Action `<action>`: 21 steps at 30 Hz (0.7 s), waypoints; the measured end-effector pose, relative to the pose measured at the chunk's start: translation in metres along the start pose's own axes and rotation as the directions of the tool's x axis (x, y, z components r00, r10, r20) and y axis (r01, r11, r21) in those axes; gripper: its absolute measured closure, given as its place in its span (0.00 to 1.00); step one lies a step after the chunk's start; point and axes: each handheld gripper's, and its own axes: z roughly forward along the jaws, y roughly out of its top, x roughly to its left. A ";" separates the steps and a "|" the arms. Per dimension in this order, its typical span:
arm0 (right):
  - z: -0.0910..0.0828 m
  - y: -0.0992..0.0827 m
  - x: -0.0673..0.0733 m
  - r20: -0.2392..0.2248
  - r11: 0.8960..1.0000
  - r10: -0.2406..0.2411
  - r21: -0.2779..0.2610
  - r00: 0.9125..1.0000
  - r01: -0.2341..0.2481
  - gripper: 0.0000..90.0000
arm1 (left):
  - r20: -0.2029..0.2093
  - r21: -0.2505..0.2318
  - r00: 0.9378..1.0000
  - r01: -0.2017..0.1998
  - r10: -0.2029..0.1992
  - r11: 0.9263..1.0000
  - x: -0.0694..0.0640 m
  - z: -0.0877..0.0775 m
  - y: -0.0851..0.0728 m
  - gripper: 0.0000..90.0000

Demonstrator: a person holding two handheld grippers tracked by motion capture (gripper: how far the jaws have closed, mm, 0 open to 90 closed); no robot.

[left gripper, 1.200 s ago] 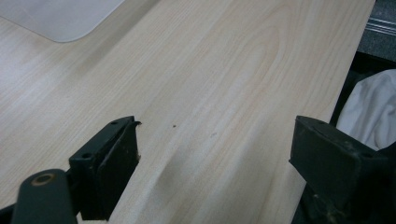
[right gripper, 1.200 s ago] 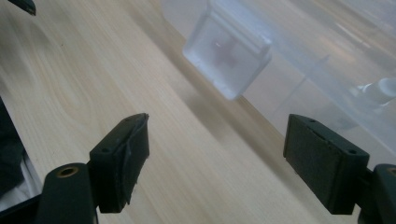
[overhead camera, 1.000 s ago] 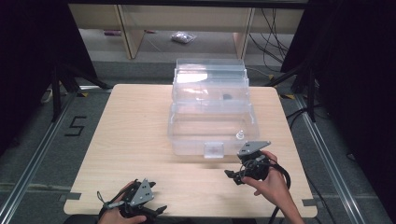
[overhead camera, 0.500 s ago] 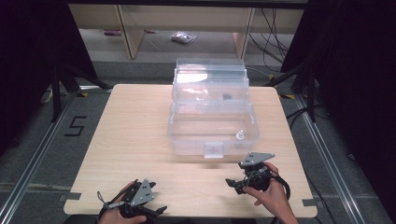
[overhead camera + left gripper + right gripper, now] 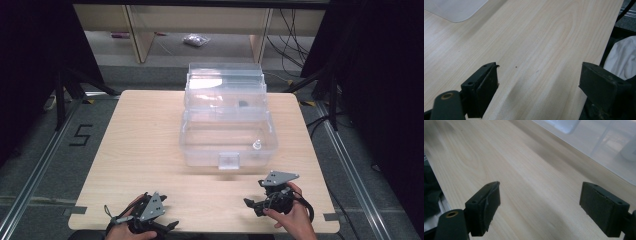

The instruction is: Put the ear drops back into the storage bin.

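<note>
Each hand holds a black two-jaw gripper. The left gripper carries a grey three-cornered plate on top, with a thin cable looping off its outer side. The right gripper has the same grey plate above its black body, and a dark cable curls behind it past the right hand. In each gripper view the jaws are blocky black pads with small screw holes along the top edge; a round brass-coloured rivet sits low beside the near jaw. White cloth shows just beyond the left gripper's far jaw.
</note>
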 end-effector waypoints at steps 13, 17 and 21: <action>-0.005 -0.016 0.002 0.006 1.000 0.028 -0.008 1.000 -0.028 0.19 | -0.001 0.000 1.000 0.007 -0.007 1.000 0.000 0.000 0.000 0.17; -0.006 -0.020 0.004 0.016 0.999 0.047 0.009 0.999 -0.047 0.18 | 0.001 0.004 1.000 0.002 -0.002 1.000 0.000 0.000 0.000 0.17; -0.003 -0.025 0.005 0.032 0.999 0.041 0.011 0.999 -0.041 0.18 | 0.000 -0.001 1.000 0.008 -0.008 1.000 0.000 0.000 0.000 0.17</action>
